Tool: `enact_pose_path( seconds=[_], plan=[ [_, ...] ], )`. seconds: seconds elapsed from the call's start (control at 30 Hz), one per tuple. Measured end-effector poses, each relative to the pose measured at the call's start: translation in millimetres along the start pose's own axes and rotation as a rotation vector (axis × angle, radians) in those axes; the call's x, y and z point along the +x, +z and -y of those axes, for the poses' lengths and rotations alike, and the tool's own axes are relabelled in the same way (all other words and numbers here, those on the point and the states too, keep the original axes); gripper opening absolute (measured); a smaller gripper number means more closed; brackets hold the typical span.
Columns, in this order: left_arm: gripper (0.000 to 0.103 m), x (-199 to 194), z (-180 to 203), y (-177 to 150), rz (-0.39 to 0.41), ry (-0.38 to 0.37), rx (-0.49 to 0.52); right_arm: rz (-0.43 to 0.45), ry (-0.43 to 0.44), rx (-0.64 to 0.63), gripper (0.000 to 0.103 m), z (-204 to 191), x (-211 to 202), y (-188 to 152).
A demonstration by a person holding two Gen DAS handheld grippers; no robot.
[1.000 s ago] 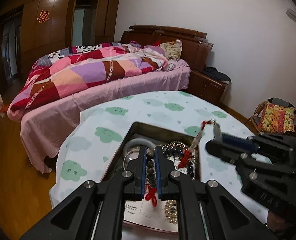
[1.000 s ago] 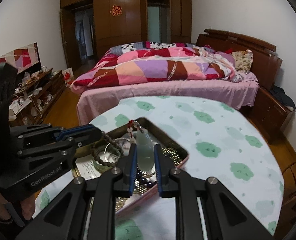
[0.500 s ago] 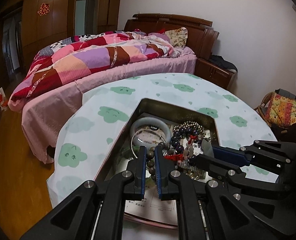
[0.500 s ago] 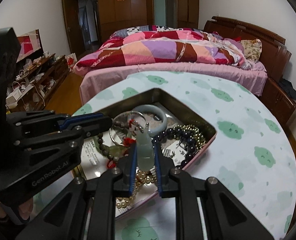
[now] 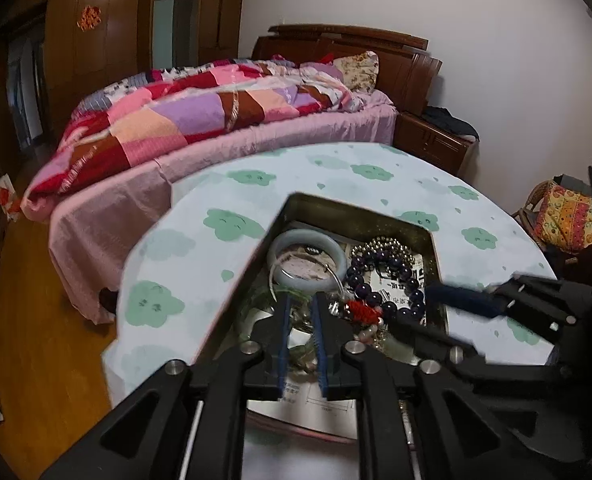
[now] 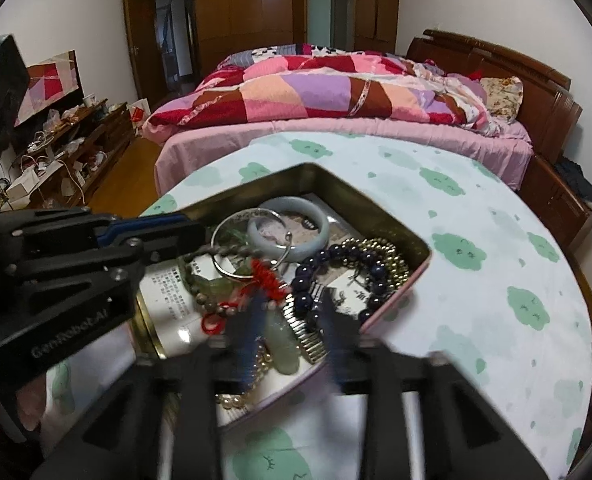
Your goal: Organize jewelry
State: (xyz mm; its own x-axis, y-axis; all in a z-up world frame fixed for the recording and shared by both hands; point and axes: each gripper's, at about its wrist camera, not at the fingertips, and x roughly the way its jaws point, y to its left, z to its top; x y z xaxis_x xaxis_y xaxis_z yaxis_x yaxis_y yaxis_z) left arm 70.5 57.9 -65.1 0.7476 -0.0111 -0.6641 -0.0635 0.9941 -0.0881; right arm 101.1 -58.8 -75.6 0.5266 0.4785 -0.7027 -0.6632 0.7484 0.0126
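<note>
Grippers: both hung low over the open tin, each pointing down into it, on a table with a cloud-print cloth.
Left gripper: its blue-lined fingers stood slightly apart above the tin's near left corner, clasping nothing; blurred greenish pieces lay loose in the gap below.
Right gripper: its fingers were blurred and stood well apart, released, with the pale green pendant lying on the tin floor between them, beside a gold stretch band.
Pendant cord: the red knot lay just ahead of the right jaws, across a thin silver ring.
Brown bead bracelet: it lay left of the right jaws, under the left gripper's tips.
Other jewelry: a pale bangle sat ahead of the left jaws; dark purple beads and a small-bead gold strand sat ahead and to the right.
Change, left: half a second before, the left fingers were pinched on the brown beads; now they had parted and the beads rested in the tin.
Change, right: half a second before, the right fingers gripped the pendant upright; now they had spread wide and it lay flat.
Change, height: a second before, both strings had been lifted above the tin.
</note>
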Motion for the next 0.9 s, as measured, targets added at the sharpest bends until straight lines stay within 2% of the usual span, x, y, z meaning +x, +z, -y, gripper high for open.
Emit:
enact_pose_path(
  seconds=[0.03, 0.07, 0.1, 0.13, 0.3, 0.43, 0.9],
  plan=[
    [0.038, -4.5, 0.4, 0.9, 0.009, 0.01, 0.001, 0.021, -0.012, 0.003, 0.057, 0.6, -5.7, -0.4],
    [0.049, -11.2, 0.4, 2.2, 0.024, 0.029, -0.002, 0.031, -0.025, 0.004, 0.057, 1.3, -8.7, 0.2],
    [0.066, -20.2, 0.2, 3.4, 0.055, 0.045, -0.004, 0.034, -0.04, 0.004, 0.057, 2.0, -12.5, 0.6],
    [0.071, -27.5, 0.0, 4.6, 0.082, 0.048, -0.005, 0.045, -0.054, 0.012, 0.057, 3.5, -20.3, -0.2],
    [0.071, -59.1, -0.3, 10.3, 0.157, 0.049, 0.002, 0.13, -0.114, 0.073, 0.059, 16.7, -56.5, -0.1],
    [0.071, -69.2, 0.3, 11.2, 0.172, 0.055, 0.011, 0.172, -0.127, 0.105, 0.06, 24.5, -70.0, 5.5],
    [0.071, -74.7, 1.4, 15.5, 0.176, 0.07, 0.008, 0.192, -0.129, 0.131, 0.062, 30.0, -77.6, 2.4]
  ],
)
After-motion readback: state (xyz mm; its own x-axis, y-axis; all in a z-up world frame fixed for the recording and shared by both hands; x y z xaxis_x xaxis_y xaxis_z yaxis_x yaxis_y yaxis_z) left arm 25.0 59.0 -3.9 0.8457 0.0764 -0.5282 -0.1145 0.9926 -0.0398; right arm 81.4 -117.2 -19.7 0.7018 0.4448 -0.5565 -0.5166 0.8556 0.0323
